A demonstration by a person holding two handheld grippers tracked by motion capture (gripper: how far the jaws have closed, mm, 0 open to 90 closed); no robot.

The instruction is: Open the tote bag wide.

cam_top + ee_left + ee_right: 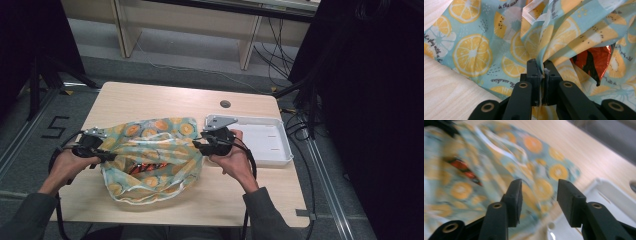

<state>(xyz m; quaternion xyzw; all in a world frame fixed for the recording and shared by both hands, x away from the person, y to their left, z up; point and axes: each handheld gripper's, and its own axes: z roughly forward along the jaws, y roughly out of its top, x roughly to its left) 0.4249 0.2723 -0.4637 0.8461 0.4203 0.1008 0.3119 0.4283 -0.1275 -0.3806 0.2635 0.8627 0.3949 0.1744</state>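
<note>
I see a grey carpeted floor with trailing cables around a pale wooden surface [150, 97], and dark drapes fill the upper left and right of the high view. The far strip of the surface, with a small round hole [225, 104] in the upper middle, lies bare, and so does the near edge at the bottom of the frame; that is my open room.

At centre left of the high view lies a fruit-print bag [155, 150], turquoise with orange slices, its mouth gaping toward me. Inside it I see something shiny and red-orange [596, 60], showing through the gap at the right of the left gripper view; I cannot tell what it is. Just right of the bag sits a white tray [270, 140], close against the surface's right edge, with its floor bare.

My left hand-held gripper [541, 68] is clamped on a gathered fold of the bag's rim, the cloth pinched between its nearly closed jaws. My right hand-held gripper [539, 195] hovers at the bag's right side over the near corner of the tray, jaws partly apart with nothing between them; the cloth lies beyond them.

The right gripper view is blurred, so the bag's print and handle smear there. The bag's underside and most of its contents are hidden by folds.
</note>
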